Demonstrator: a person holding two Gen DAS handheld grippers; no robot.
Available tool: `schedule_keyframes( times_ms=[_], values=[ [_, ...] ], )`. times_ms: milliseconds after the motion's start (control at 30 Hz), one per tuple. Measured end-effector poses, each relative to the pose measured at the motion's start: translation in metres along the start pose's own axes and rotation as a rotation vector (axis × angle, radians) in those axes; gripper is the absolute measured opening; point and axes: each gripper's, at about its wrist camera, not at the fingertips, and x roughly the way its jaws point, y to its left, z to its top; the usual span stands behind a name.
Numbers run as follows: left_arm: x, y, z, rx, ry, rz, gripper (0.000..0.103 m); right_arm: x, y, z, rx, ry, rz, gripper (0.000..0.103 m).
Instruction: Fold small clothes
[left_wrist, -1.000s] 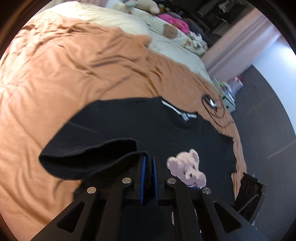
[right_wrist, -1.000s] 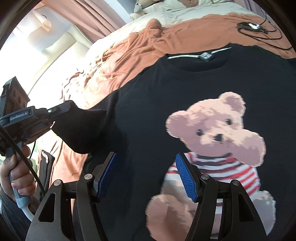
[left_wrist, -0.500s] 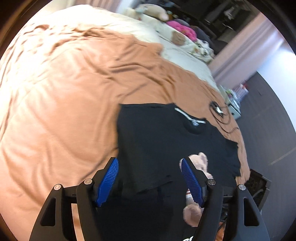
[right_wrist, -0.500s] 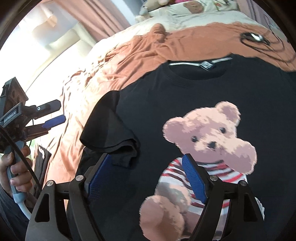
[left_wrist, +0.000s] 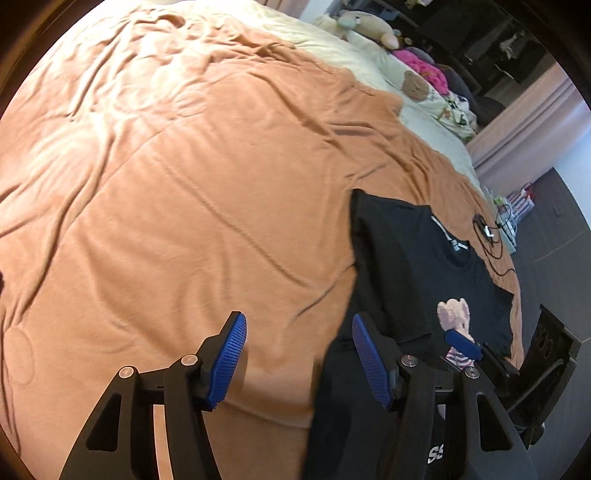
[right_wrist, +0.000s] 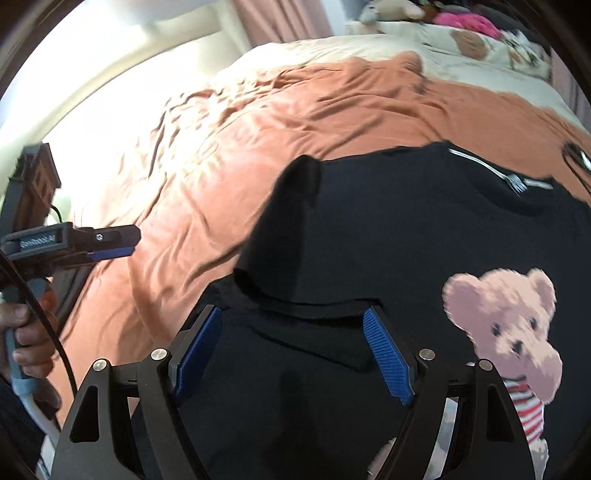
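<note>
Left gripper (left_wrist: 297, 360) jaws reopened, sleeve (right_wrist: 291, 236) dropped folded, right gripper (right_wrist: 293, 354) jaws wide, empty, hem cropped.

White letters "SS" (left_wrist: 436, 453) show on dark fabric; the left hand-held gripper's (right_wrist: 110, 242) label is blurred.

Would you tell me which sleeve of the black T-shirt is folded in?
The sleeve nearest the left gripper lies folded over the body; the other sleeve lies flat.
</note>
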Motion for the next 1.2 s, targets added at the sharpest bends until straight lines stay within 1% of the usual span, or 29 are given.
schedule_keyframes(
  times_ms=[133,300,333,367,400,433,467,500,533,600,667,900,1033,1133,1167,1200],
  values=[
    [-0.003,0.013,-0.003,-0.012,-0.003,0.008,0.062,0.021,0.018,0.005,-0.033,0.02,-0.011,0.078],
    [-0.002,0.026,-0.006,-0.027,-0.001,0.013,0.062,0.047,0.032,0.012,-0.087,0.013,-0.103,0.078],
    [-0.002,0.027,-0.006,-0.026,-0.001,0.013,0.062,0.05,0.031,0.013,-0.086,0.002,-0.124,0.075],
    [-0.002,0.028,-0.007,-0.023,0.0,0.014,0.062,0.052,0.031,0.015,-0.082,-0.009,-0.14,0.061],
    [-0.001,0.028,-0.007,-0.019,0.001,0.016,0.062,0.053,0.029,0.017,-0.076,-0.016,-0.152,0.04],
    [0.001,0.027,-0.006,-0.015,0.002,0.017,0.062,0.056,0.026,0.02,-0.066,-0.008,-0.156,0.031],
    [0.002,0.026,-0.006,-0.014,0.003,0.017,0.061,0.058,0.026,0.023,-0.057,0.0,-0.155,0.019],
    [0.004,0.025,-0.005,-0.014,0.005,0.013,0.061,0.058,0.022,0.024,-0.049,0.0,-0.151,0.012],
    [0.007,0.024,-0.005,-0.014,0.008,0.007,0.059,0.056,0.021,0.025,-0.056,-0.01,-0.144,0.01],
    [0.011,0.02,-0.004,-0.009,0.014,0.003,0.058,0.049,0.017,0.025,-0.066,-0.038,-0.158,0.005],
    [0.015,0.016,-0.003,0.0,0.017,-0.002,0.057,0.043,0.011,0.026,-0.052,-0.052,-0.154,0.004],
    [0.03,-0.005,-0.003,0.035,0.036,-0.018,0.057,0.024,-0.023,0.032,0.024,-0.08,-0.162,0.004],
    [0.037,-0.014,-0.004,0.053,0.05,-0.024,0.057,0.021,-0.046,0.034,0.089,-0.072,-0.191,0.004],
    [0.04,-0.02,-0.005,0.072,0.057,-0.018,0.057,0.021,-0.065,0.038,0.15,-0.067,-0.238,0.004],
    [0.041,-0.02,-0.005,0.076,0.059,-0.015,0.057,0.02,-0.071,0.04,0.168,-0.072,-0.239,0.004],
    [0.041,-0.021,-0.005,0.079,0.06,-0.014,0.057,0.019,-0.079,0.04,0.195,-0.066,-0.238,0.007]
  ],
)
